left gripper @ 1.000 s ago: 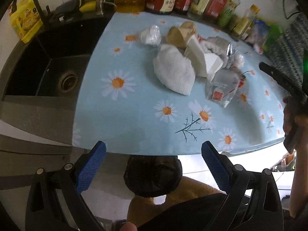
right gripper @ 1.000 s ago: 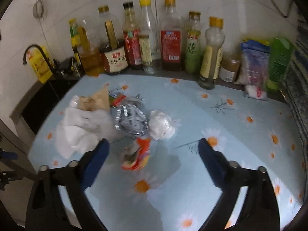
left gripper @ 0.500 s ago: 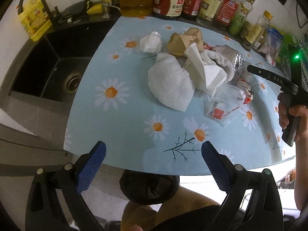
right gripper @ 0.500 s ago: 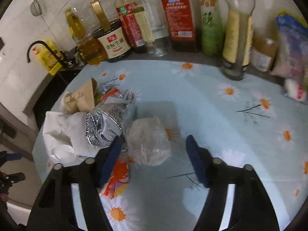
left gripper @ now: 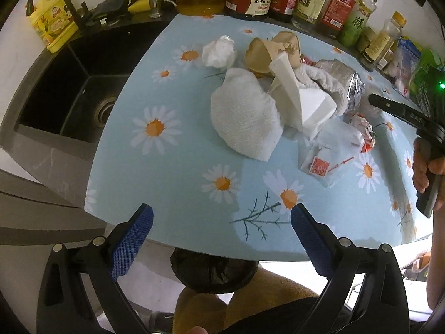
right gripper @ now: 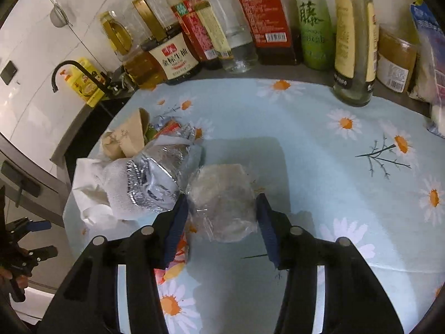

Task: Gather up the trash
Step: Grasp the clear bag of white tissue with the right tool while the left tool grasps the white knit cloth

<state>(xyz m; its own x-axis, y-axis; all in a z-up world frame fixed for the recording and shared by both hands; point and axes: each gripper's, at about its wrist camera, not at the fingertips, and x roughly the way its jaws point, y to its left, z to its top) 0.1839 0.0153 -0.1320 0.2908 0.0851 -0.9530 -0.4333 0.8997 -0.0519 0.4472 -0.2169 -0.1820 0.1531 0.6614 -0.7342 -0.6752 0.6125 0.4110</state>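
- The right tool (right gripper: 221,222) is down at the bench (right gripper: 319,144), its blue pads closing around a crumpled clear plastic wad (right gripper: 222,197) that lies between them; whether the pads already press on it cannot be told
- The wad sits on the daisy-print cloth just beside a crushed foil pack (right gripper: 155,175), a white towel (left gripper: 244,117) and a brown paper cup (left gripper: 272,53)
- A red-and-white wrapper (right gripper: 172,261) lies under the left pad
- The left tool (left gripper: 219,239) hovers at the near bench edge, pads spread wide with nothing between them
- A flat clear packet with a red label (left gripper: 322,161) lies ahead of it
- Bottles (right gripper: 250,22) line the back wall; a dark sink (left gripper: 78,91) is at the left
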